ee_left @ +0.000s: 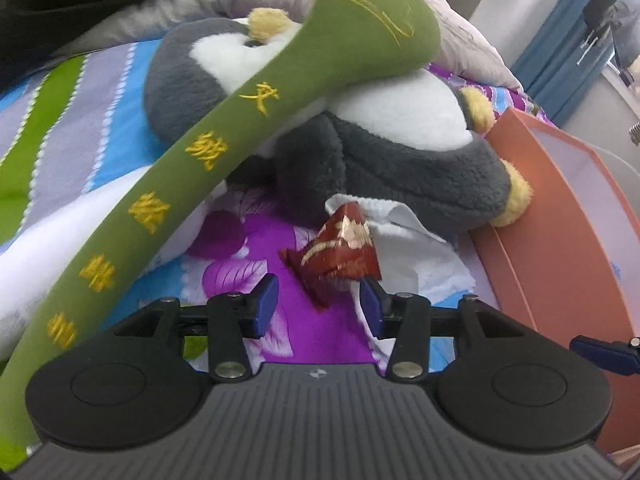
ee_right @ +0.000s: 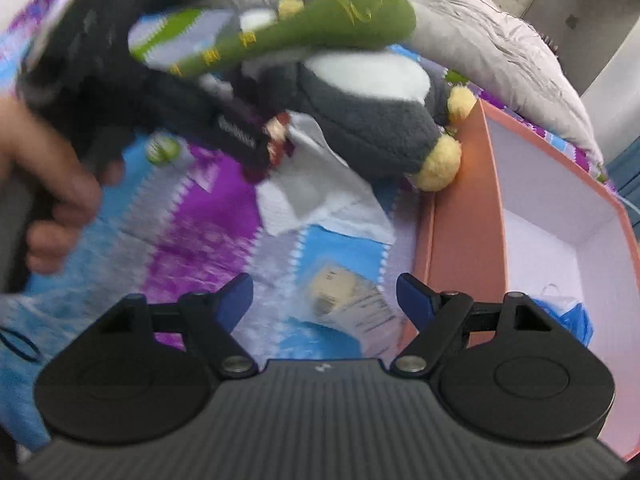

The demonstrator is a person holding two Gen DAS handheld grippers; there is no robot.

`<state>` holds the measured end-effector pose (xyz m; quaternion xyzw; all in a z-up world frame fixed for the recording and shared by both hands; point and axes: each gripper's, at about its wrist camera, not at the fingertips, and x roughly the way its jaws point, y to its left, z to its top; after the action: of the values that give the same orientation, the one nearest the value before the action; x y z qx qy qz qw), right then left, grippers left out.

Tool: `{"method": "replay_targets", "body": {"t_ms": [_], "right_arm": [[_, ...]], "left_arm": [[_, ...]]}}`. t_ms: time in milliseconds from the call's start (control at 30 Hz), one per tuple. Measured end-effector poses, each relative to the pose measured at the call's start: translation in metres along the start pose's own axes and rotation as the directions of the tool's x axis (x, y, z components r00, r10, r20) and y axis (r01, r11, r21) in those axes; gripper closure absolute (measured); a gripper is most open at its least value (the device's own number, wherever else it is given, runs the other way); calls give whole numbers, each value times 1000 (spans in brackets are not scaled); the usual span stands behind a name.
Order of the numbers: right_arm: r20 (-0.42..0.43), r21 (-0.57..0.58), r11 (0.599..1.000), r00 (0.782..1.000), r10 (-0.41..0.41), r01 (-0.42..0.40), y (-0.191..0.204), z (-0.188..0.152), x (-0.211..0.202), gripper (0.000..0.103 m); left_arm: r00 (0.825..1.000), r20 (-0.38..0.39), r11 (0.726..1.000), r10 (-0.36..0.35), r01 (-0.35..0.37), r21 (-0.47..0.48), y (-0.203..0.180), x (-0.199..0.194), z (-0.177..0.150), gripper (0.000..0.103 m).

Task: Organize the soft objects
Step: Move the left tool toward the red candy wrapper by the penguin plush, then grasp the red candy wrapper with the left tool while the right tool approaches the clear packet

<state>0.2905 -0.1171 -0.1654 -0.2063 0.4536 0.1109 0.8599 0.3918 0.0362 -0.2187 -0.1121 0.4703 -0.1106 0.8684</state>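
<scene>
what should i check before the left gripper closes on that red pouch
1. Left gripper open: ok, the jaws stand apart.
2. Red pouch lined up: ok, it lies just ahead, between the fingertips.
3. Path free: not ok, the green plush stick crosses on the left and white tissue lies under the pouch, so it may get pinched too.
4. Pink box ready: ok, it is open beside the grey penguin plush, with a blue bag already inside.
5. Right gripper out of the way: ok, open and holding nothing, above a clear packet on the bed.
6. Pouch softness: cannot tell.
</scene>
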Motion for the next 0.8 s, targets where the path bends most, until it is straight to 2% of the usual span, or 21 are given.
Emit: {"method": "replay_targets", "body": {"t_ms": [100,233,367,400,500,567,633,800], "right_arm": [[-12,-75,997,999,-38,37,5,-3,15,27],[-4,-212,968,991,-135,132,16,-11,28,31],[-30,-262,958,992,-126,114,19,-16,37,33],[-31,-287,951,991,-133,119,21,-19,40,34],[-58,-278,957,993,-105,84,20,-19,47,46],[-66,-266,961,994,-89,68,18,-18,47,48],[-66,-261,963,995,-78,58,18,-18,47,55],[-51,-240,970,997,-57,43,13,-19,38,65]], "left_arm": [[1000,-4,1000,-4,5,16,0,14,6,52],[1000,3,999,-10,10,50,-5,25,10,52],[1000,5,999,-10,9,46,-7,30,13,54],[1000,8,999,-14,13,39,-6,31,13,62],[1000,17,999,-23,23,22,-4,31,12,69],[1000,22,1000,-21,21,14,-3,28,11,79],[999,24,1000,-21,21,7,-2,27,9,81],[999,37,1000,-15,16,-16,1,21,7,87]]}}
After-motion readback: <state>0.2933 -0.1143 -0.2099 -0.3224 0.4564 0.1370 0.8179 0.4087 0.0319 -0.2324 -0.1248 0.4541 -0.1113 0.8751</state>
